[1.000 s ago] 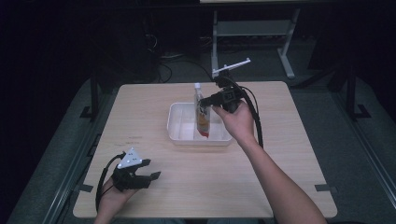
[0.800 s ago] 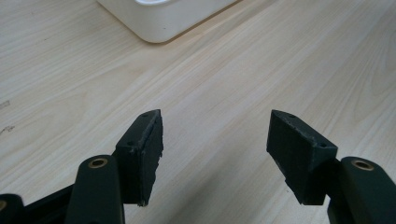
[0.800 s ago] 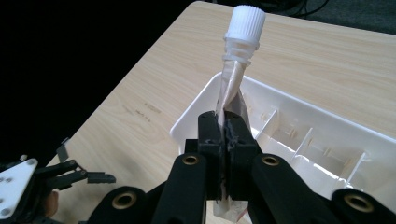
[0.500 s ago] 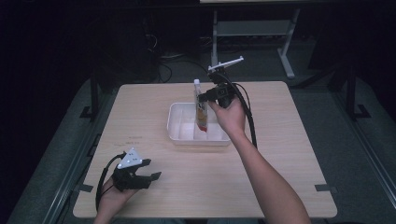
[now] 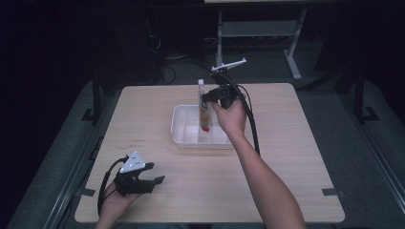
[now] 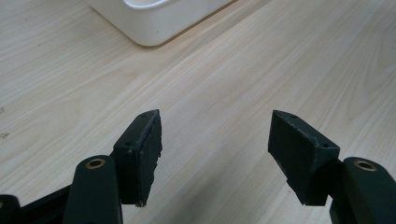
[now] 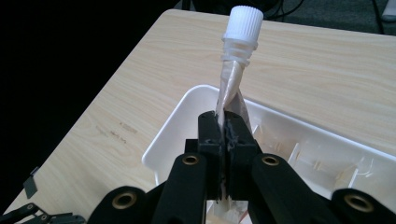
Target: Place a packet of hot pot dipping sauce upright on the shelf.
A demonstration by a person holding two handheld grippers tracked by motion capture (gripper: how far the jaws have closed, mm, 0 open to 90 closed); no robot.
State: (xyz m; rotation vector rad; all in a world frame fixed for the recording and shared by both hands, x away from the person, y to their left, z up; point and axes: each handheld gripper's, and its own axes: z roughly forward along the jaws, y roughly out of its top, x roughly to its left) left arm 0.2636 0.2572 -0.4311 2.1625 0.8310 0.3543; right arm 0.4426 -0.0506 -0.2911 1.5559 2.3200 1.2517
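1. At the left of the high view, the left gripper (image 5: 154, 173) is seen low over the near left part of the table (image 5: 296, 143), well apart from the tray (image 5: 184, 136). Its jaws are spread wide with nothing between them; in the left gripper view only bare wood lies in the gap, and a rounded white corner of the tray is caught at the top edge.

2. Toward the middle, the white compartmented tray is seen resting on the table. The pouch (image 5: 204, 109), a clear, soft packet with a white screw cap (image 7: 242, 21), is held upright above and partly within it, cap uppermost.

3. The right gripper (image 7: 225, 133) is pressed together on the pouch, pinching its flattened film just below the neck.

4. The pouch is judged light and limp: the film is twisted and creased under the cap, so sagging or swinging below the pinch can be expected. The film is probably slick. The stiff neck beneath the cap is judged the firmer place to be taken hold of, or the film just under it, as now.

5. Reddish contents in the lower half of the pouch are shown from above. The twist of the film, the cap's ridges and the tray's dividers are shown by the right gripper view.
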